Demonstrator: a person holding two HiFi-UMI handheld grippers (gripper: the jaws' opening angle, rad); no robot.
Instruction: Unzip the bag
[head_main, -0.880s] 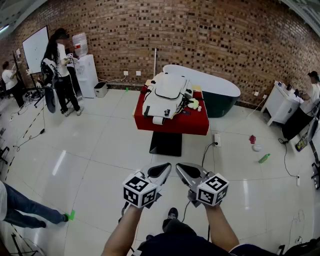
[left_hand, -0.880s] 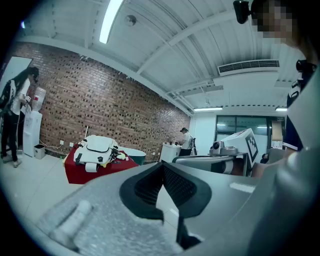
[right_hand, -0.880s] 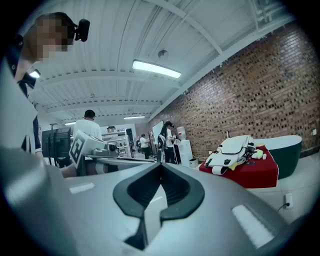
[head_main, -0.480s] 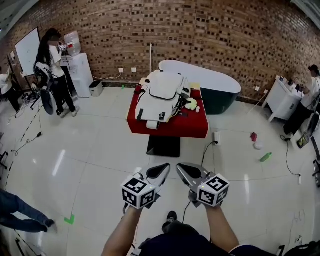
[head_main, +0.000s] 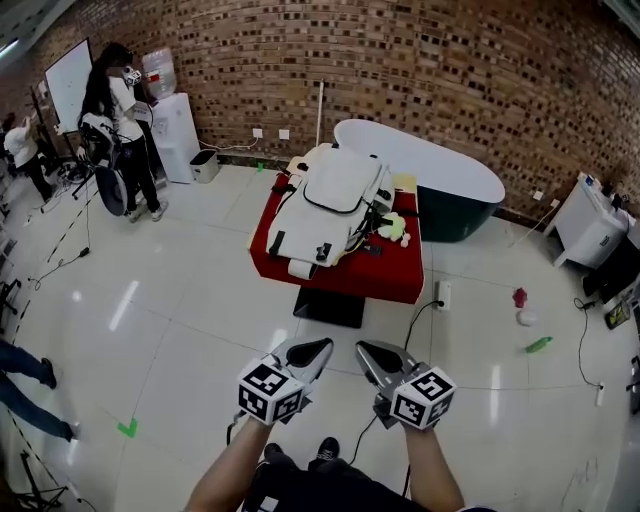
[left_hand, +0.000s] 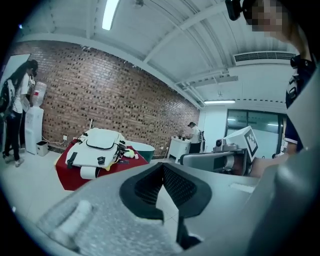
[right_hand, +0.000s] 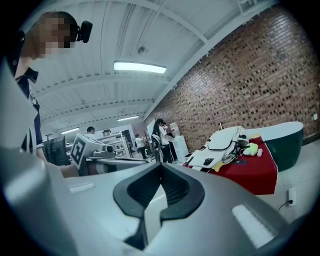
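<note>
A white backpack (head_main: 332, 205) with black straps lies flat on a red-covered table (head_main: 385, 275) in the middle of the room, a few steps ahead of me. It also shows far off in the left gripper view (left_hand: 97, 146) and the right gripper view (right_hand: 224, 144). My left gripper (head_main: 322, 347) and right gripper (head_main: 364, 350) are held side by side low in the head view, well short of the table. Both are shut with nothing between the jaws, as the meeting pads of the left gripper (left_hand: 161, 166) and the right gripper (right_hand: 161, 165) show.
A dark green bathtub (head_main: 445, 190) stands behind the table. A yellow-green plush toy (head_main: 392, 228) lies beside the bag. People (head_main: 120, 110) stand by a water dispenser (head_main: 178, 135) at the far left. A cable (head_main: 415, 310), a green bottle (head_main: 538, 344) and a white cabinet (head_main: 590, 225) are at the right.
The table and bag have come a little closer and sit lower in the head view. Both grippers stay shut side by side. The legs at bottom left have moved further left.
</note>
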